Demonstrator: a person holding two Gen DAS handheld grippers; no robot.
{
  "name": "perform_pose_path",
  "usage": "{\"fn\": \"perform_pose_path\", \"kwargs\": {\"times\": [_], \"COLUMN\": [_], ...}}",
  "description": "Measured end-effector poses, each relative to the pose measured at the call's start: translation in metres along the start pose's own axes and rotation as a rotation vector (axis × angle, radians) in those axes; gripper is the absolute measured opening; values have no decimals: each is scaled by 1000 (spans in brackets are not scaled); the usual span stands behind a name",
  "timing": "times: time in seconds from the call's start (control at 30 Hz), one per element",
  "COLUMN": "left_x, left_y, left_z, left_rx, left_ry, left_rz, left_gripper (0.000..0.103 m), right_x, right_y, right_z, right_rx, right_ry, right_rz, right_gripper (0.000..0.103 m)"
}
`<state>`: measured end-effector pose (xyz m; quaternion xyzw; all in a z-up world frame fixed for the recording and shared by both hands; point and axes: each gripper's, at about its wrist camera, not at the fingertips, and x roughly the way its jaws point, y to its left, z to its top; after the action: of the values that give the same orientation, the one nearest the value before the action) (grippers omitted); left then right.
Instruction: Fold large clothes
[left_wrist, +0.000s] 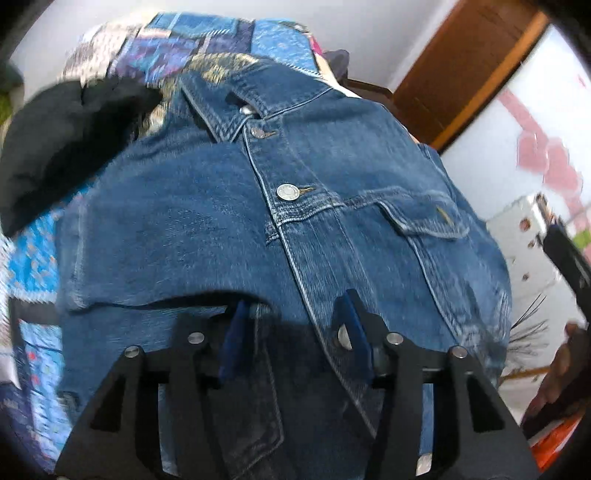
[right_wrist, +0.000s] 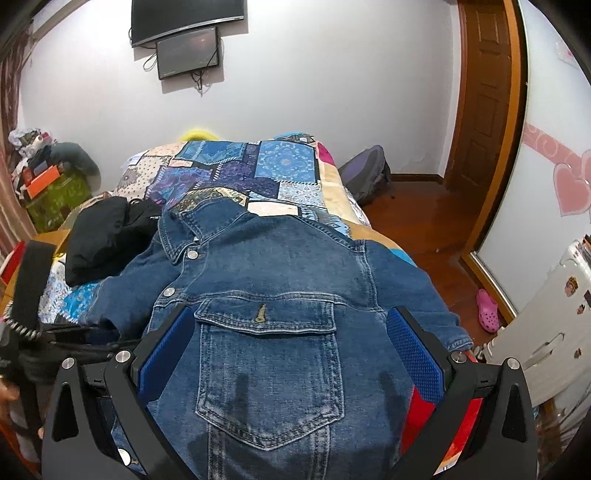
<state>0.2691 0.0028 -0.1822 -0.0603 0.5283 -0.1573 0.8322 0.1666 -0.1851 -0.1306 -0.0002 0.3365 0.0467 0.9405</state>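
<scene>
A blue denim jacket (left_wrist: 314, 206) lies front-up on the bed, buttoned, collar at the far end. In the left wrist view one sleeve is folded across the jacket's left half. My left gripper (left_wrist: 295, 317) is open just above the jacket's lower front, its blue pads apart and holding nothing. In the right wrist view the jacket (right_wrist: 280, 280) fills the middle, chest pocket toward me. My right gripper (right_wrist: 291, 332) is wide open over that pocket, empty. The left gripper's black frame (right_wrist: 33, 295) shows at the left edge.
A black garment (right_wrist: 107, 232) lies folded on the patchwork quilt (right_wrist: 258, 166) left of the collar. Boxes and clutter (right_wrist: 48, 177) stand at far left. A backpack (right_wrist: 365, 173), wooden door (right_wrist: 484, 103), pink shoe (right_wrist: 487, 304) and white fridge (right_wrist: 546, 332) are to the right.
</scene>
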Motion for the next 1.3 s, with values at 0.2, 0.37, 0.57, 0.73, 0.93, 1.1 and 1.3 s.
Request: {"fn": "perform_pose_path", "kwargs": {"times": [0.2,0.37,0.57,0.73,0.93,1.1,1.3], "left_x": [-55,-100,-140,-157,-150,-141,-132], "left_y": [10,39,85,129,173,191,197], "left_z": [-8,-9,-25,-44,-61,-74,-81], "left_rx": [36,6,-25,-98,-210,-268,-291], "left_ry": [-154,-278,-391,-401,-363,-346,-322], "left_rz": [100,208,365,428,442,430,423], "left_gripper": [65,75,88,91,91,91,91], "right_x": [-1,-1,9,29,59,96,124], "right_y": [20,49,95,139,199,249,284], "right_z": [8,16,21,20,8,-17,-35], "right_rx": [-29,-74,-185,-310,-515,-712,-840], "right_ry": [-2,-19,-23,12,94,227,312], "right_rz": [43,90,116,163,234,283,305], "right_gripper": [103,103,103,103,103,101,94]}}
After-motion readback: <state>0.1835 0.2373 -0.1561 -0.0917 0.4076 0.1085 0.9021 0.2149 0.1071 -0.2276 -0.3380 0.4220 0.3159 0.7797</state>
